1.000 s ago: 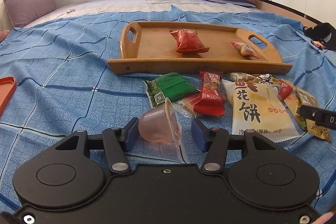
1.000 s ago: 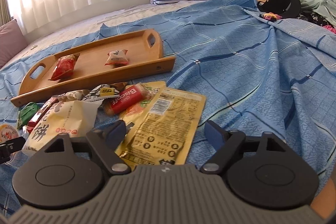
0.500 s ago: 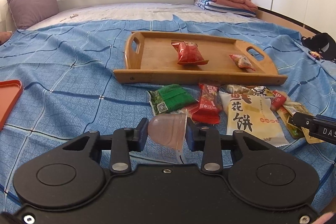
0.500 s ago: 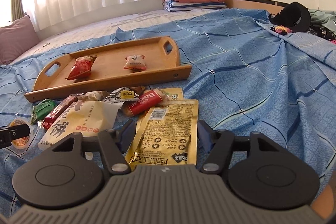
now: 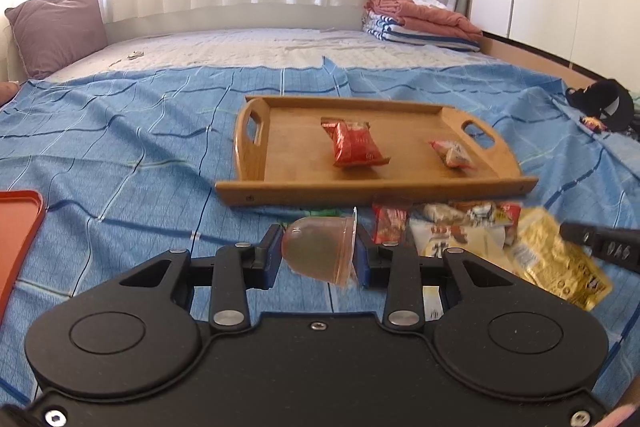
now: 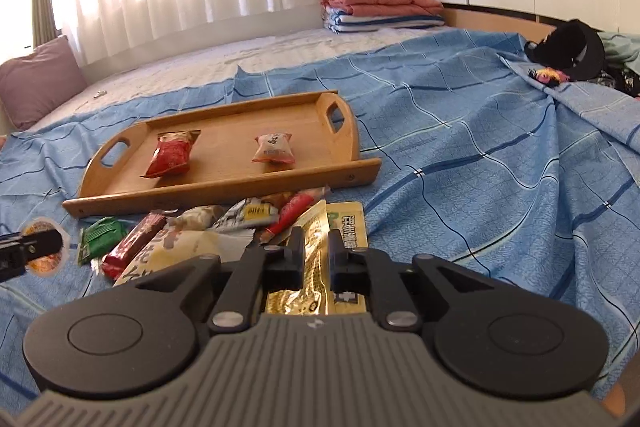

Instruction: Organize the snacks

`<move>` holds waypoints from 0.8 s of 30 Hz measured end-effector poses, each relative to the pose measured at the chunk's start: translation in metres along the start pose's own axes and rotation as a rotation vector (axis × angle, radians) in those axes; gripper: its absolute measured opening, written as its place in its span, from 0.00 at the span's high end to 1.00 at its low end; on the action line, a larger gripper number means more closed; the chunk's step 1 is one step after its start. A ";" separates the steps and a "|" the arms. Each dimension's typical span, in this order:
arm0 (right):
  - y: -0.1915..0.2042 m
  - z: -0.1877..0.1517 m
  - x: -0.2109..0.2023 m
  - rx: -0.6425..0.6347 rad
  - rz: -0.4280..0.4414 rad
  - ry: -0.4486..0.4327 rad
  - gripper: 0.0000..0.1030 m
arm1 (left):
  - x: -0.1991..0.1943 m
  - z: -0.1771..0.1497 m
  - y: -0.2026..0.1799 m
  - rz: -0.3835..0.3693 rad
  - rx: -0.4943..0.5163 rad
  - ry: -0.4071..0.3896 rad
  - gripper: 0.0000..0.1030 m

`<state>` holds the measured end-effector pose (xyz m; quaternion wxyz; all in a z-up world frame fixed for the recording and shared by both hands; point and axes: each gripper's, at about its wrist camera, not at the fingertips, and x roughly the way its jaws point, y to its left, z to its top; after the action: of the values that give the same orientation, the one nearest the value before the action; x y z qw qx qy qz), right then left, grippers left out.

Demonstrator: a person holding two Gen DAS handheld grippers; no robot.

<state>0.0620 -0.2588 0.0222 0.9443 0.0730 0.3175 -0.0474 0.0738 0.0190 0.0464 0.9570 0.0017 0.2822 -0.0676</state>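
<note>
Two snacks gripped, two on the tray — most of the sorting is left to do.

Nearest, the left gripper is clamped on a clear jelly cup lying sideways between its pads, and the right gripper is pinched together on a gold foil pouch; both seem lifted clear of the blue bedsheet, though that is hard to judge here. Just beyond lies the unsorted pile — a green packet, a dark red bar, a cream bag with large Chinese characters and a red stick whose lettering is too small to read. Farther off, the wooden tray holds only a red packet and a small pink-and-white packet, well apart, so I judge the task early.
</note>
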 end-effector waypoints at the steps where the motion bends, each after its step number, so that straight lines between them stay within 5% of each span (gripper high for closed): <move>1: -0.002 0.000 0.002 0.014 0.001 0.013 0.79 | -0.001 0.003 -0.001 0.003 0.004 -0.011 0.67; 3: -0.005 -0.003 0.004 0.030 0.027 0.038 0.68 | -0.003 0.007 -0.003 0.004 0.020 -0.029 0.67; 4: -0.005 -0.007 0.003 0.026 0.041 0.043 0.45 | -0.004 0.008 -0.004 0.003 0.023 -0.035 0.67; 5: -0.003 -0.011 0.002 0.011 0.054 0.048 0.38 | -0.005 0.008 -0.005 0.001 0.026 -0.036 0.67; 14: 0.024 -0.032 0.011 -0.150 -0.038 0.049 0.20 | -0.003 0.001 -0.010 -0.017 0.027 -0.012 0.67; 20: 0.026 -0.040 0.000 -0.147 -0.030 0.019 0.30 | -0.001 -0.003 -0.006 -0.008 0.022 0.001 0.67; 24: 0.033 -0.043 -0.007 -0.163 0.011 0.017 0.26 | 0.000 -0.005 -0.004 -0.009 0.015 0.009 0.67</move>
<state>0.0350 -0.2184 -0.0040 0.9446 -0.0017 0.3279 -0.0158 0.0709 0.0156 0.0420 0.9553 0.0081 0.2861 -0.0740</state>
